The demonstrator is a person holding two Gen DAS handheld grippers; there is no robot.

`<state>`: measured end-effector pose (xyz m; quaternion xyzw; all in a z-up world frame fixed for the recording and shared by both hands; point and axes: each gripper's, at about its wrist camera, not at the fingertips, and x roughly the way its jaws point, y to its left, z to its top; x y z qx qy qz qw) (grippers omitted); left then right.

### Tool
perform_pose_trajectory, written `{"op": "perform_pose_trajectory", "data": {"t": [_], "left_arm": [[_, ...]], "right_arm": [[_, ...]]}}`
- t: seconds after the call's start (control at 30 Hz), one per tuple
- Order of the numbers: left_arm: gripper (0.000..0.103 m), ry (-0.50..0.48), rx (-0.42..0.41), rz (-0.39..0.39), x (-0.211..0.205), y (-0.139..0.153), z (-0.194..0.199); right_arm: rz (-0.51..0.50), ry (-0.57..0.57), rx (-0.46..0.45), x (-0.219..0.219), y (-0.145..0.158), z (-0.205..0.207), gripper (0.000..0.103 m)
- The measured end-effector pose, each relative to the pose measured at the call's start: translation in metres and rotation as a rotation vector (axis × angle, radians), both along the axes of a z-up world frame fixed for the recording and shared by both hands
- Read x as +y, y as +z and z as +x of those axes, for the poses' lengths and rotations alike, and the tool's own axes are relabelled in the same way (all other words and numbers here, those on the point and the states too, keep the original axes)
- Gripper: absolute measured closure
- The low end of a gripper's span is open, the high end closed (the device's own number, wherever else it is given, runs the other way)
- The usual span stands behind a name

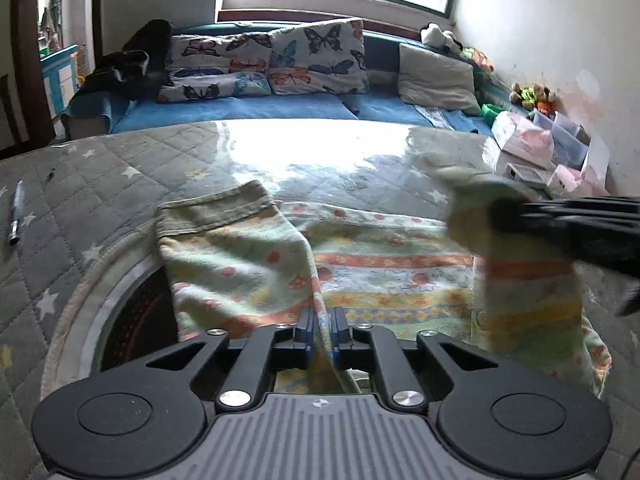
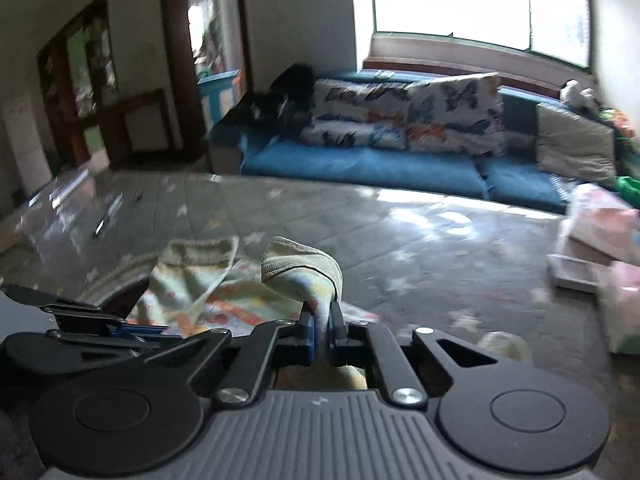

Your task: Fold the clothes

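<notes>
both grippers are clamped on the same garment. left gripper (image 1: 322, 326) has its blue pads nearly together, pinching a raised ridge of the patterned child's garment (image 1: 384, 276), a pale green piece with orange and yellow bands and small red shapes. right gripper (image 2: 323, 328) is likewise closed down on a bunched fold near an olive ribbed cuff (image 2: 304, 260), lifted above the rest of the cloth (this view is blurred). in the left wrist view the right gripper shows as a dark blur at the right edge, cloth hanging beneath it. the garment lies spread on a grey quilted star-print cover (image 1: 120, 168) under a glossy clear sheet. a pen (image 1: 16, 218) lies well apart to the left. beyond stands a blue sofa (image 1: 248, 110) with butterfly cushions (image 1: 316, 58).
</notes>
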<state>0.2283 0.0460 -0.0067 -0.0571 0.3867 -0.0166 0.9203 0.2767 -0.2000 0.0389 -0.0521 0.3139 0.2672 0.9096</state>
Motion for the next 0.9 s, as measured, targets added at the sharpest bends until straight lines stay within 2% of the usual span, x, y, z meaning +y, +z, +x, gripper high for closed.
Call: {"op": "perform_pose_trajectory", "data": {"t": [0.27, 0.47, 0.77, 0.9], "left_arm": [[0.101, 0.109, -0.079, -0.027, 0.039, 0.027, -0.048], [0.102, 0.199, -0.138, -0.035, 0.072, 0.047, -0.109], [0.102, 0.315, -0.120, -0.057, 0.108, 0.039, -0.213], [0.102, 0.335, -0.069, -0.042, 0.110, 0.027, -0.247]], "right_arm": [[0.063, -0.142, -0.080, -0.087, 0.035, -0.058, 0.098], [0.096, -0.241, -0.115, -0.140, 0.041, -0.111, 0.098], [0.137, -0.364, -0.106, -0.197, 0.028, -0.161, 0.098], [0.142, -0.420, -0.076, -0.219, 0.015, -0.173, 0.098]]}}
